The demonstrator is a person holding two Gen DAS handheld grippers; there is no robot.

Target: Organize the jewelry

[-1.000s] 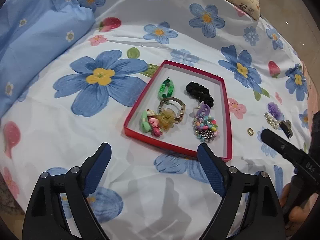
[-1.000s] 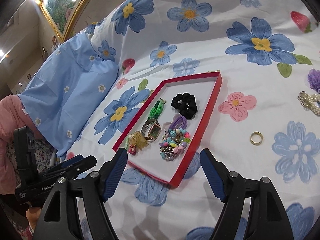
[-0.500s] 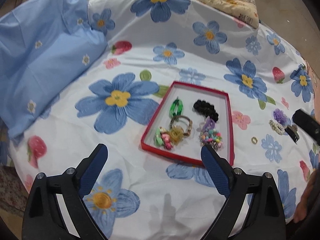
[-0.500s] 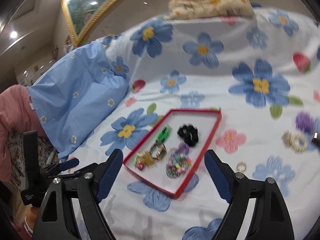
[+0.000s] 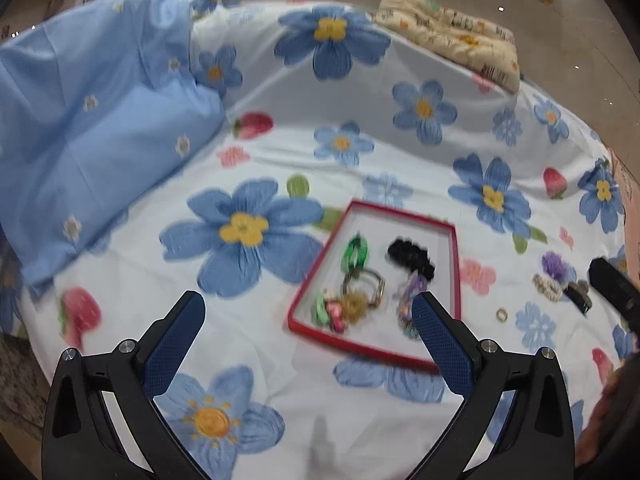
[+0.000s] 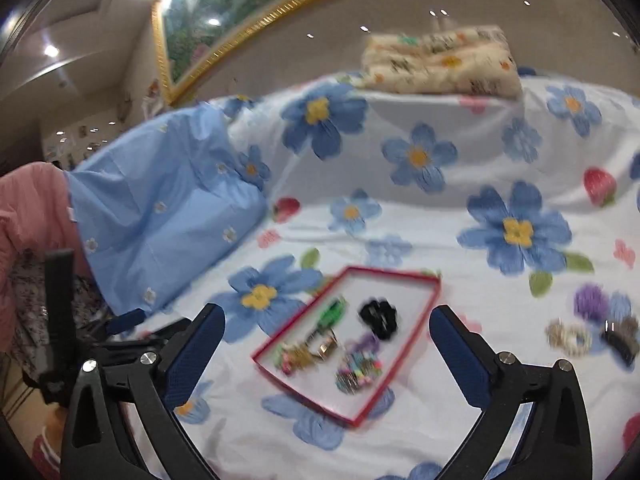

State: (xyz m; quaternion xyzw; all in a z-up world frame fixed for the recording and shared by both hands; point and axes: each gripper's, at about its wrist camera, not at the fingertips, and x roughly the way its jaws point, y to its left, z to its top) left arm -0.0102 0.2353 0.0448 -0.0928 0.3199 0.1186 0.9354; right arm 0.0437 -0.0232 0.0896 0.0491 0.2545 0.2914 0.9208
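A red-rimmed tray (image 5: 455,264) (image 6: 434,294) lies on the flowered sheet. It holds a black scrunchie (image 5: 410,258) (image 6: 378,316), a green clip (image 5: 354,250) (image 6: 332,310), a watch (image 5: 366,286), a yellow claw clip and a bead bundle (image 6: 358,368). Outside, to its right, lie a gold ring (image 5: 501,314), a pearl band (image 5: 546,286) (image 6: 568,338), a purple scrunchie (image 5: 554,264) (image 6: 590,300) and a dark claw clip (image 5: 578,294) (image 6: 620,338). My left gripper (image 5: 308,340) is open and empty, held back from the tray. My right gripper (image 6: 326,354) is open and empty, also held back.
A light-blue pillow (image 5: 92,128) (image 6: 160,208) lies at the left. A folded patterned quilt (image 5: 448,32) (image 6: 440,62) sits at the far edge. The right gripper's black finger (image 5: 612,286) shows at the left wrist view's right side.
Both grippers have pulled back and up from the bed; the tray now looks smaller and farther. Both stay open and empty. The jewelry has not moved.
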